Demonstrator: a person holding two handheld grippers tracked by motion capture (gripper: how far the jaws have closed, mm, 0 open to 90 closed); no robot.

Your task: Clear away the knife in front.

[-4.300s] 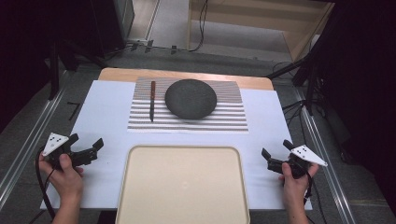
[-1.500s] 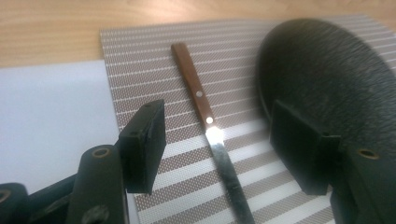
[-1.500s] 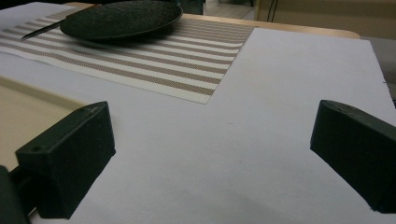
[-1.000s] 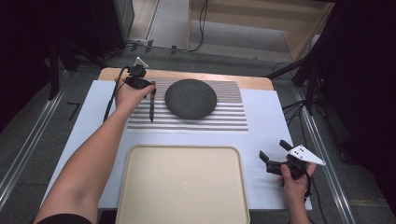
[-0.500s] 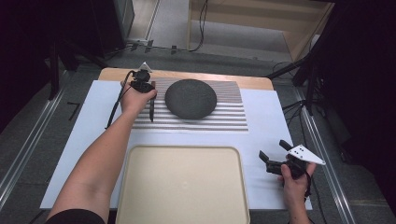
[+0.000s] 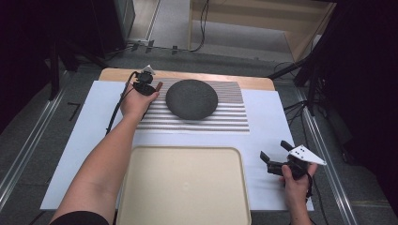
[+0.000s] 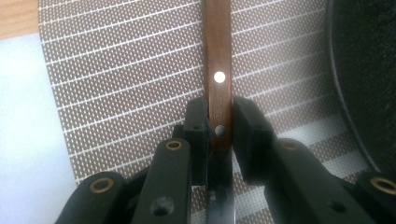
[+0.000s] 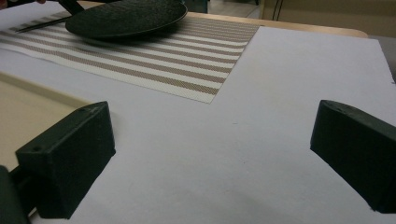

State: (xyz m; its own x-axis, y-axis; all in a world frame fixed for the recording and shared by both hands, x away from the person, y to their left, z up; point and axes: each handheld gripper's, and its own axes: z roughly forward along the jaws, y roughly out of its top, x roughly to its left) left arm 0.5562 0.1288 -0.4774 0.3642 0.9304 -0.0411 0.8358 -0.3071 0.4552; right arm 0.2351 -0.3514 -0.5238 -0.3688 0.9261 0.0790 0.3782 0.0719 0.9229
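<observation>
With its black jaws having just been closing, the left gripper (image 7: 218,140) now pinches the brown wooden handle of a table knife (image 7: 218,70) lying on the striped woven placemat (image 7: 116,70), the dark round plate (image 7: 369,79) just off its right side. The grasp looks made; lifting and placing remain, perhaps onto the beige tray (image 6: 183,187). The right gripper (image 6: 274,157) rests wide open, holding nothing.

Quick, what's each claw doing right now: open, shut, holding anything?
Left claw: has just been closing, now shut on the knife's wooden handle.
Right claw: open, holding nothing.
</observation>
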